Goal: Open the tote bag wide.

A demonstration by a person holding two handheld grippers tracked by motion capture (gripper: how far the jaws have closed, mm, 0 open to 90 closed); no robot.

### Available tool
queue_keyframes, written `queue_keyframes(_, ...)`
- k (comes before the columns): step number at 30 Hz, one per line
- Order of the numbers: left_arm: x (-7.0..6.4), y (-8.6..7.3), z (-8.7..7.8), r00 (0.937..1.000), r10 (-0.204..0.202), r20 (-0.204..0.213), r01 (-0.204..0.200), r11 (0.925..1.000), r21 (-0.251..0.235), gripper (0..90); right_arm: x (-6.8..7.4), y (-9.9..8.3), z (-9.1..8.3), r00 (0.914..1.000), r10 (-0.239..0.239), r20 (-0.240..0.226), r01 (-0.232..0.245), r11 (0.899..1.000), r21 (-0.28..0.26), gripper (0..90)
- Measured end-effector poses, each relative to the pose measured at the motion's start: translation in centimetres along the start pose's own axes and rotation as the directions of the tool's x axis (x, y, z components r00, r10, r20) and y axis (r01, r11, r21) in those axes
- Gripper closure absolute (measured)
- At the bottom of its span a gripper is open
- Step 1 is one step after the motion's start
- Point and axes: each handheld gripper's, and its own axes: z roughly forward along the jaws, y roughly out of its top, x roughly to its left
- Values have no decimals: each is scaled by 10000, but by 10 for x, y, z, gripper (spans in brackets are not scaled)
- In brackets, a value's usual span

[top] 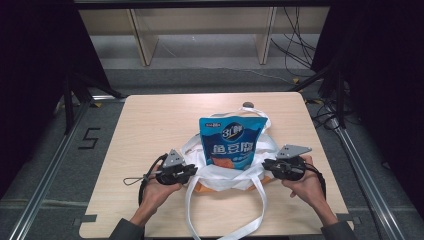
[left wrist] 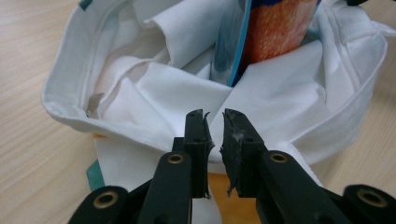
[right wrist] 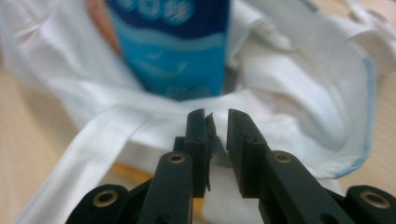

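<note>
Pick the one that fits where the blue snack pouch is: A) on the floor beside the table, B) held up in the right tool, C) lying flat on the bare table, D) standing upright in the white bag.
D: the pouch stands upright with its lower part inside the white bag, between the two tools.

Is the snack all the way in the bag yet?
Not fully. The blue snack pouch already stands in the white tote bag, its top half sticking out. The left gripper and right gripper each pinch the bag's rim on either side. Probably left: pulling the bag up around the pouch.
</note>
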Motion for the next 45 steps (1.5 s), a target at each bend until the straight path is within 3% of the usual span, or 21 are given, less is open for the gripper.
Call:
queue_keyframes(2,-1,-4,4,9996,-279,51,280,9996,-62,792,6,-7,4,9993,-292,-213,299,9989,353,790)
queue_keyframes(4,0,-6,7,9999,-137,42,136,9998,142,797,7,-12,9,9988,-292,-394,320,9970,705,793)
queue_keyframes(6,0,-7,15,9998,154,-118,-149,9993,335,806,9,-15,15,9993,-323,-200,335,9972,663,801)
queue_keyframes(7,-1,-8,21,9999,-3,-144,8,9992,393,806,10,-17,19,9992,-361,-154,376,9936,1069,808)
queue_keyframes(8,0,-7,26,9995,268,-159,-260,9983,525,829,10,-21,27,9990,-429,-123,442,9897,1365,827)
queue_keyframes(11,1,-7,41,9989,234,-410,-207,9976,661,845,7,-21,30,9994,-331,-126,344,9913,1271,831)
queue_keyframes(12,4,-6,46,9960,659,-606,-607,9946,841,877,4,-19,35,9991,-402,151,382,9923,1177,839)
queue_keyframes(16,11,-4,53,9972,146,-727,-94,9974,710,890,0,-15,43,9989,-360,315,322,9929,1145,841)
queue_keyframes(17,16,-2,54,9964,303,-789,-242,9968,765,891,-1,-13,43,9991,-344,235,310,9906,1330,841)
queue_keyframes(18,19,-1,57,9962,134,-865,-76,9976,681,892,-2,-13,48,9987,-287,419,243,9945,1017,841)
queue_keyframes(25,42,12,75,9904,-296,-1353,352,9986,390,894,-13,-1,61,9966,-329,751,242,9931,1144,840)
queue_keyframes(28,49,16,80,9866,-572,-1529,622,9977,280,893,-17,-1,67,9956,116,925,-195,9962,851,824)
queue_keyframes(30,51,18,82,9865,-709,-1474,757,9968,272,893,-20,0,67,9950,-125,990,50,9971,762,814)
queue_keyframes(31,52,18,82,9861,-756,-1481,796,9966,214,892,-19,0,65,9962,216,845,-288,9960,842,798)
queue_keyframes(32,52,20,78,9846,-1023,-1415,1047,9945,99,846,-22,-1,63,9960,331,835,-384,9973,627,755)
queue_keyframes(34,51,21,75,9839,-1013,-1470,1020,9948,-29,825,-23,0,60,9957,482,788,-535,9964,659,728)
queue_keyframes(36,48,25,66,9842,-1149,-1346,1144,9934,-111,598,-23,1,49,9921,991,768,-1020,9942,351,609)
queue_keyframes(37,43,25,55,9847,-1206,-1259,1180,9926,-276,549,-20,0,44,9890,1226,824,-1251,9918,252,574)
queue_keyframes(38,43,25,55,9847,-1206,-1259,1180,9926,-276,516,-21,-1,40,9910,1012,876,-1026,9947,117,545)
queue_keyframes(42,35,23,29,9827,-1168,-1439,1092,9922,-594,459,-16,-4,25,9871,1369,829,-1362,9906,-142,502)
queue_keyframes(45,30,21,13,9852,-1314,-1101,1223,9888,-858,406,-11,-6,11,9876,1361,789,-1335,9904,-363,484)
